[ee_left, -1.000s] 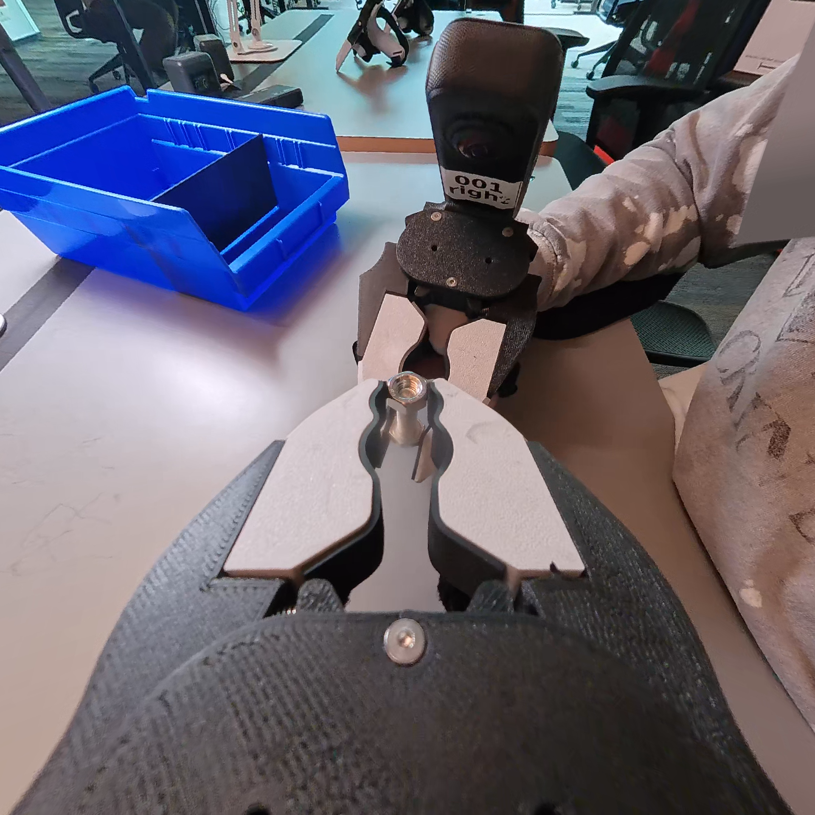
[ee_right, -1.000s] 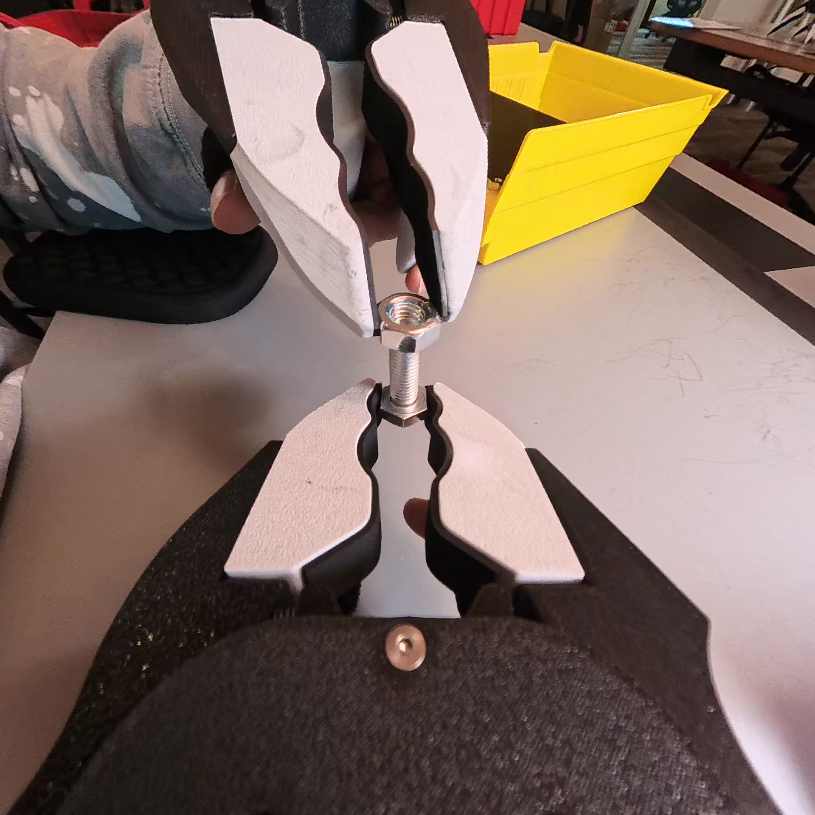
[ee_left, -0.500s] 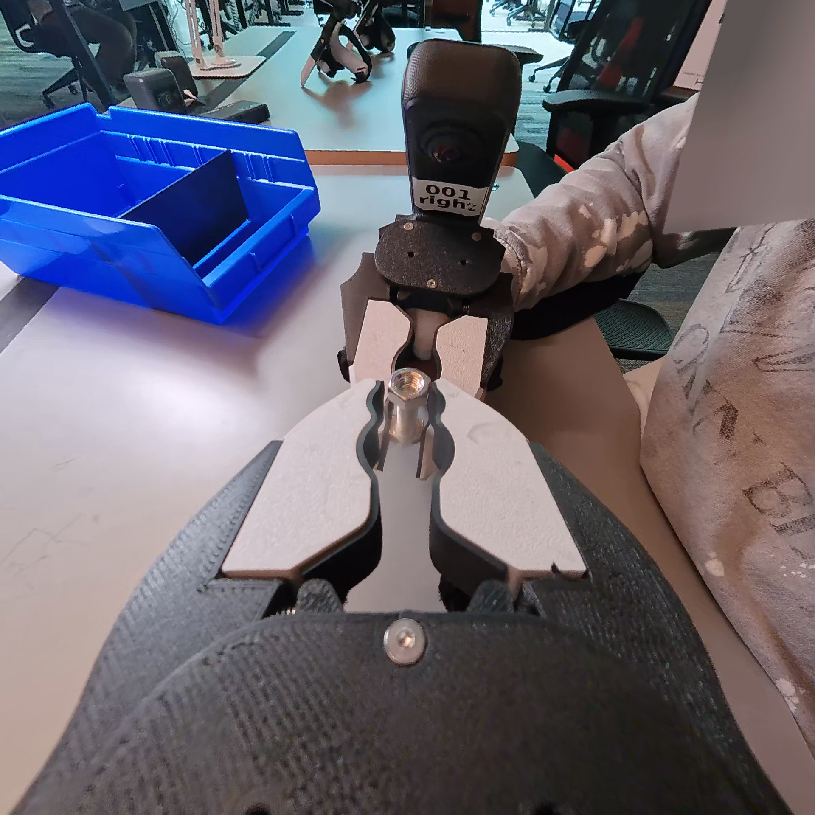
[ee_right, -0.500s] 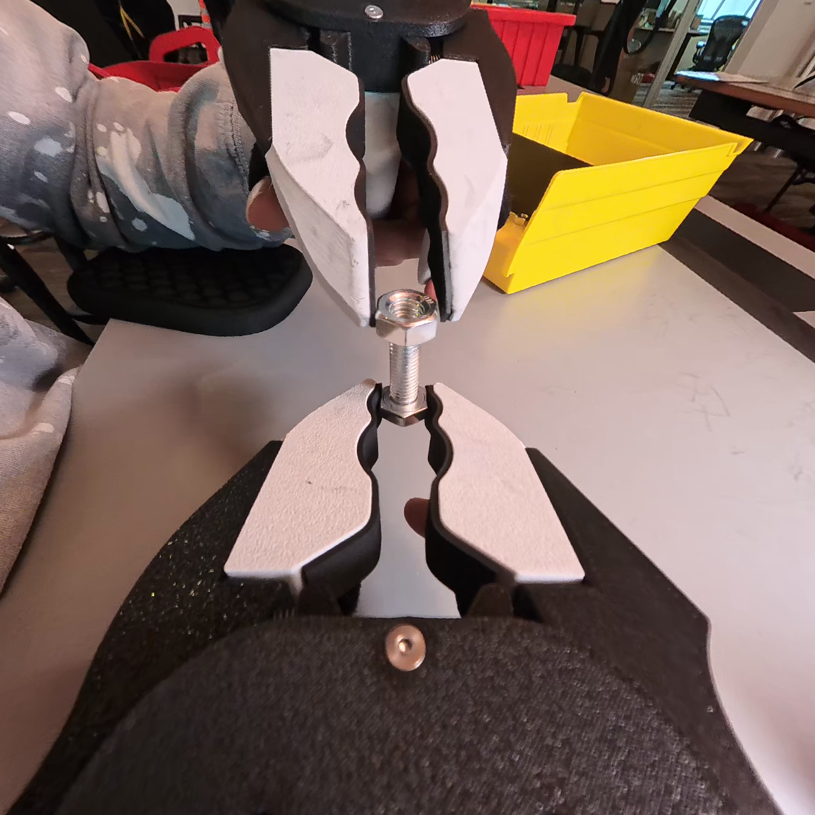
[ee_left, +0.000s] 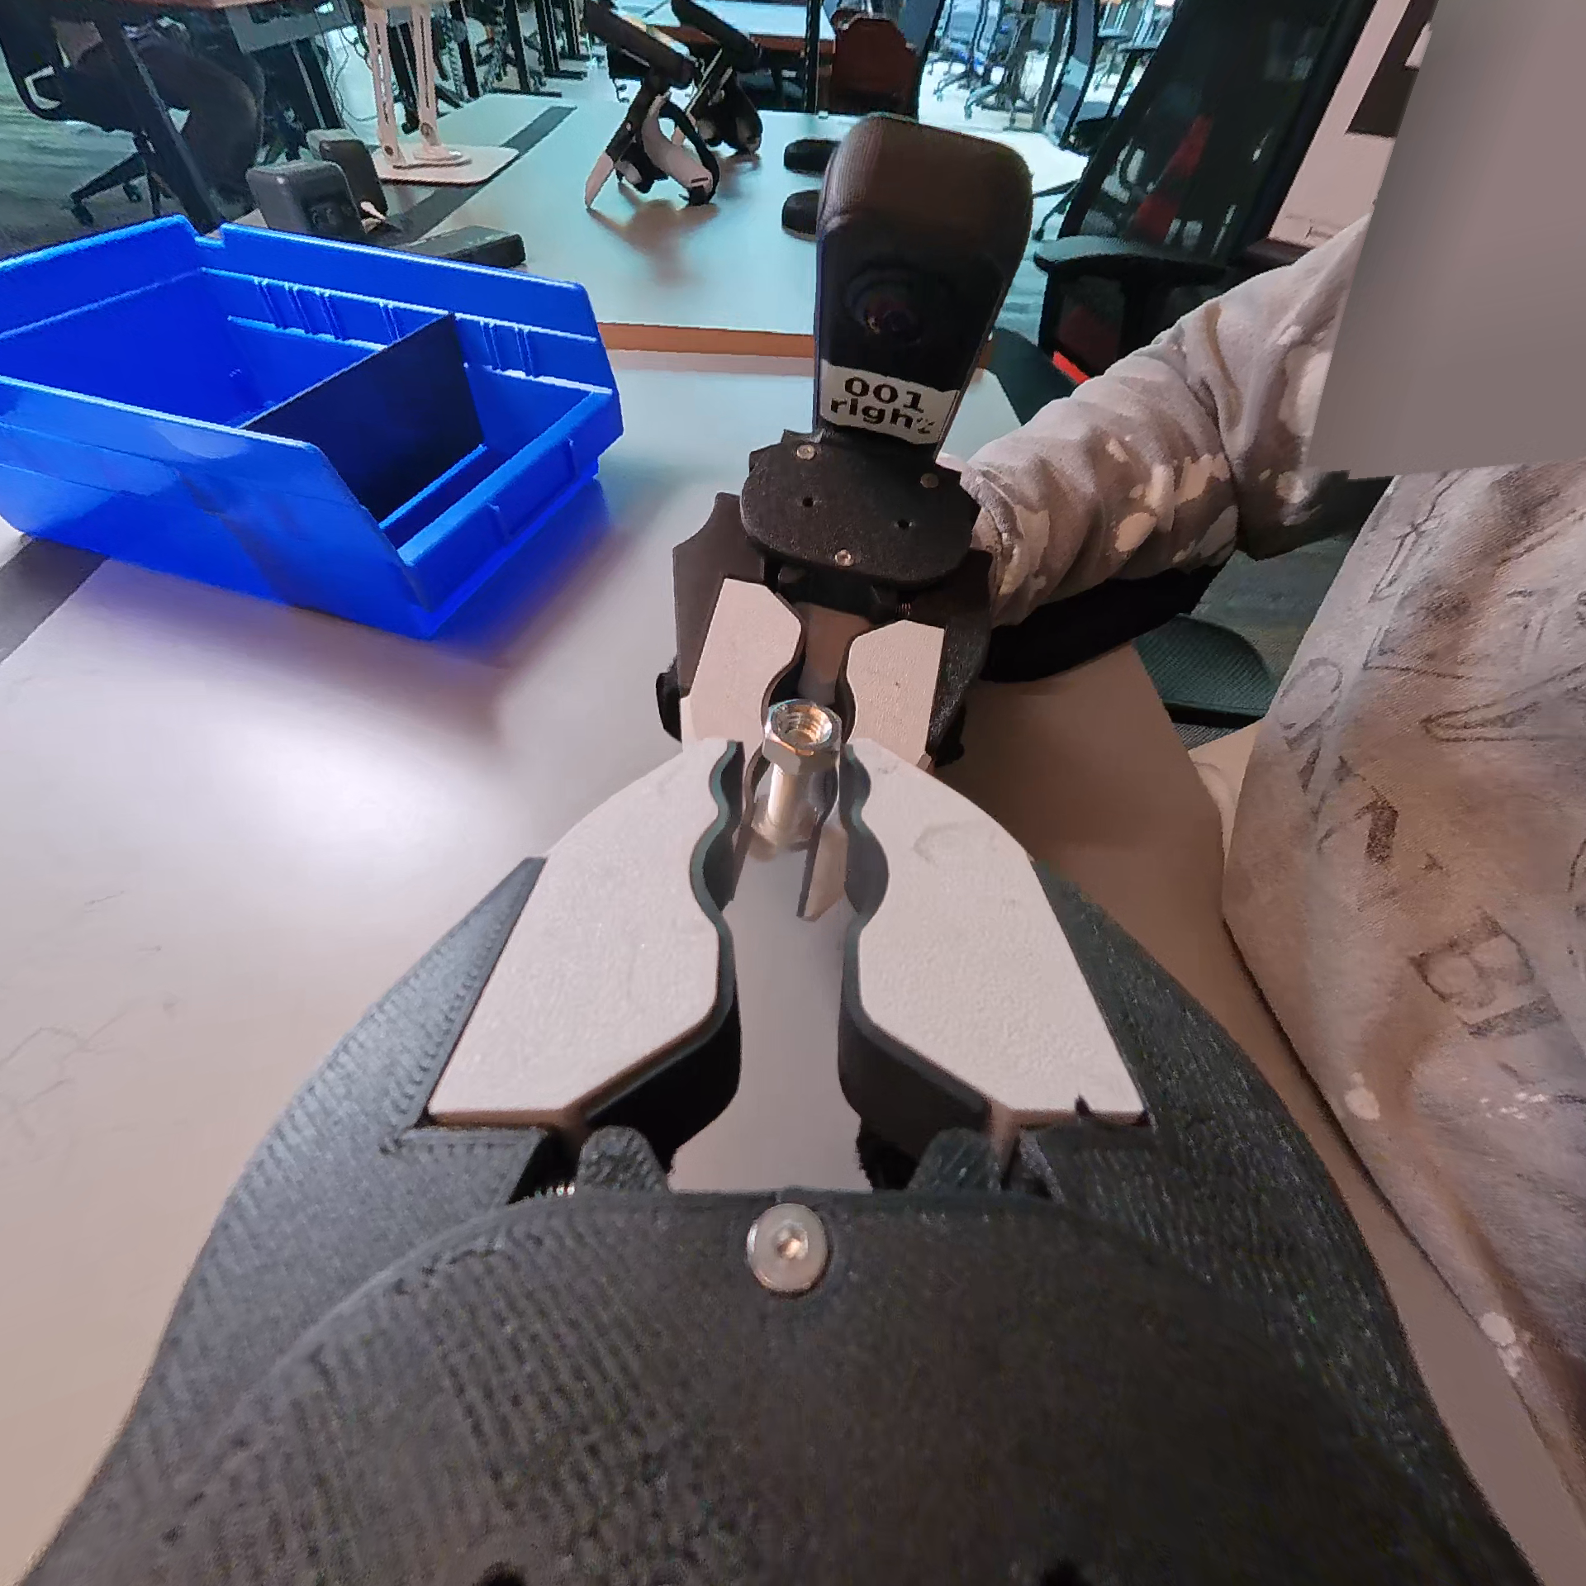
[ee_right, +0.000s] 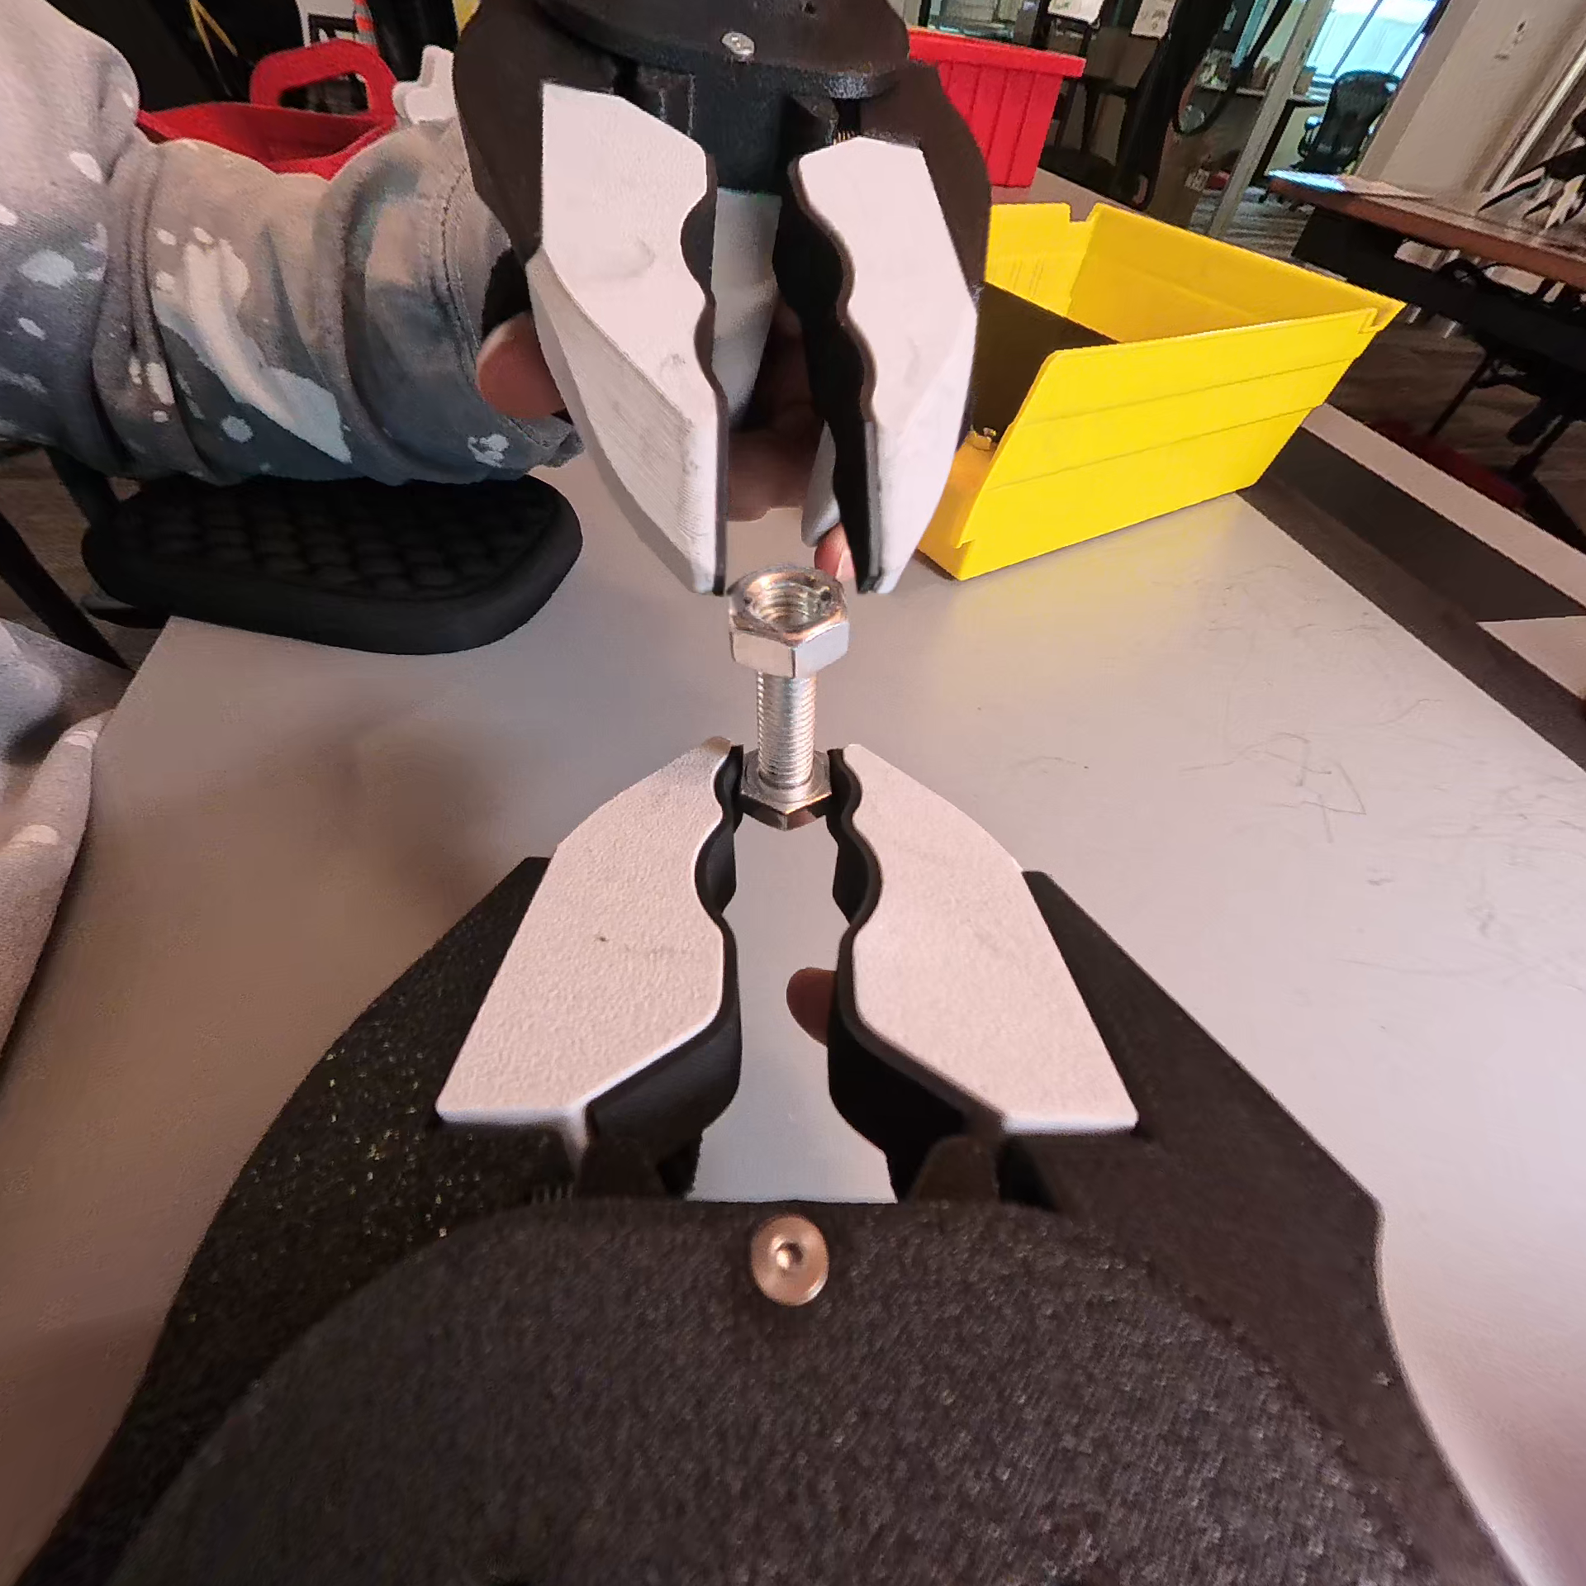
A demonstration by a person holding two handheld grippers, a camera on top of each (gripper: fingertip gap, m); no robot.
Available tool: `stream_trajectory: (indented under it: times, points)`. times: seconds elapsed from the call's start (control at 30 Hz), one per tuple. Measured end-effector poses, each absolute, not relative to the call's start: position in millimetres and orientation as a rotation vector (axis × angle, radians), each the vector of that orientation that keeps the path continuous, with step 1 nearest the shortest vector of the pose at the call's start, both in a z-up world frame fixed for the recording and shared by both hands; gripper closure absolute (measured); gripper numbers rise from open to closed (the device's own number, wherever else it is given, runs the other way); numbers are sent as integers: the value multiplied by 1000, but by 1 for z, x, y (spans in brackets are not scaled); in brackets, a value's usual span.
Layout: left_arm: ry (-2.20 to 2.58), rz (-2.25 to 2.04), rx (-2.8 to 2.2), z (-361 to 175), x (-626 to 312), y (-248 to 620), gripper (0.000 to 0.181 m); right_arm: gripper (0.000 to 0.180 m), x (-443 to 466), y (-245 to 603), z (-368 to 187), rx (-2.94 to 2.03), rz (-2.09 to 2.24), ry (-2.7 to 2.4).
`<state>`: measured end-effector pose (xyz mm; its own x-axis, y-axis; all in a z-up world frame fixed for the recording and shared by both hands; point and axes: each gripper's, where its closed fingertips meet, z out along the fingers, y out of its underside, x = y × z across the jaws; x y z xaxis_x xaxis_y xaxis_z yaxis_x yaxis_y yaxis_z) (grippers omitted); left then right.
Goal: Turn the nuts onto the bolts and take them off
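Bare table (ee_right: 1201,772) surrounds bolt (ee_right: 783,729); bins (ee_right: 1159,403) well apart.

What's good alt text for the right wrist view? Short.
The right tongs grip a bolt by its head, its threaded shaft pointing away toward the left tongs, whose open tips sit at the nut on the bolt's far end. Behind, on the grey table, stands a yellow bin.

A pale grey, faintly scratched desk (ee_right: 1159,772) with a dark strip carries an open blue plastic bin (ee_left: 283,446) with a dark divider at one end and an open yellow plastic bin (ee_right: 1150,403) at the other, well apart, each resting flat.
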<state>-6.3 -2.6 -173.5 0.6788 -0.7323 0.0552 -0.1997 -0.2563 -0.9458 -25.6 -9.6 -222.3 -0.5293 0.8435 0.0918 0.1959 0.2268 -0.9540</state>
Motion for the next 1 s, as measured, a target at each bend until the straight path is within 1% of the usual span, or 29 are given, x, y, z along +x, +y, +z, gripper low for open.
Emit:
stream_trajectory:
  times: [0.13,0.47,0.67,0.87,1.0]
  points:
    - [723,-625,-1787,-174,-4,-1,157,161,-26,-8,-222,-966,1322,-1873]
    - [706,-619,-1779,-174,-11,1,161,161,-26,-8,-220,-959,1335,-1861]
    - [681,-668,-1754,-173,-6,2,156,161,-27,-7,-221,-964,1327,-1860]
    - [668,-645,-1753,-172,-13,3,160,161,-26,-7,-216,-946,1350,-1835]
    - [647,-671,-1732,-168,-15,3,158,161,-26,-6,-216,-951,1347,-1833]
